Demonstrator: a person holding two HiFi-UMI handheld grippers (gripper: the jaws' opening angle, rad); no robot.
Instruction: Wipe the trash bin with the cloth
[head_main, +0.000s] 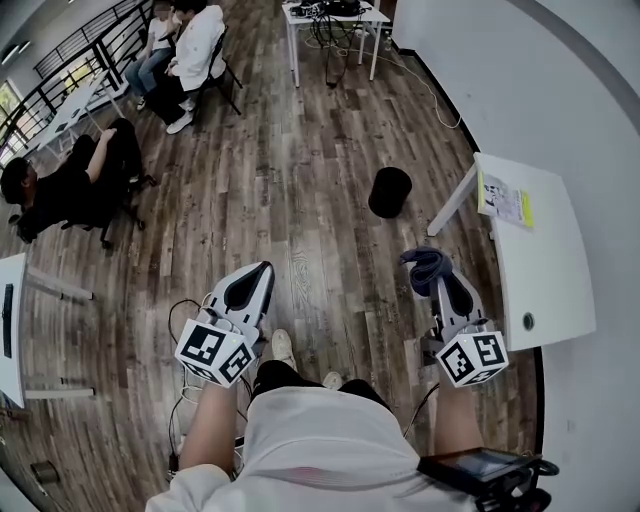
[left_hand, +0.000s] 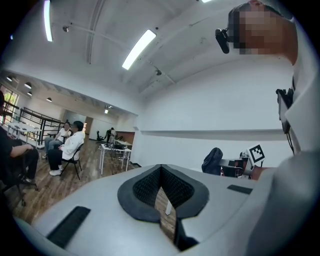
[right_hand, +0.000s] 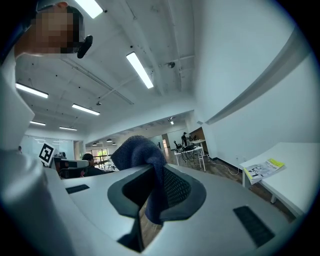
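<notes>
While cloth (head_main: 424, 262) in gripper (head_main: 436, 278), bin (head_main: 390, 192) beside table (head_main: 540, 270)

A small black round plastic trash bin (head_main: 390, 192) is standing upright and open-topped on the wooden floor (head_main: 300, 200), well apart from the cloth. The dark blue-grey soft fabric cloth (right_hand: 137, 150) is sitting bunched above the tips of the right gripper (right_hand: 152, 192), one fold hanging down, pinched between its jaws.

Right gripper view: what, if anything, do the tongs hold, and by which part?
The dark blue cloth, pinched by one fold between the right gripper tongs; the rest bunches above.
</notes>
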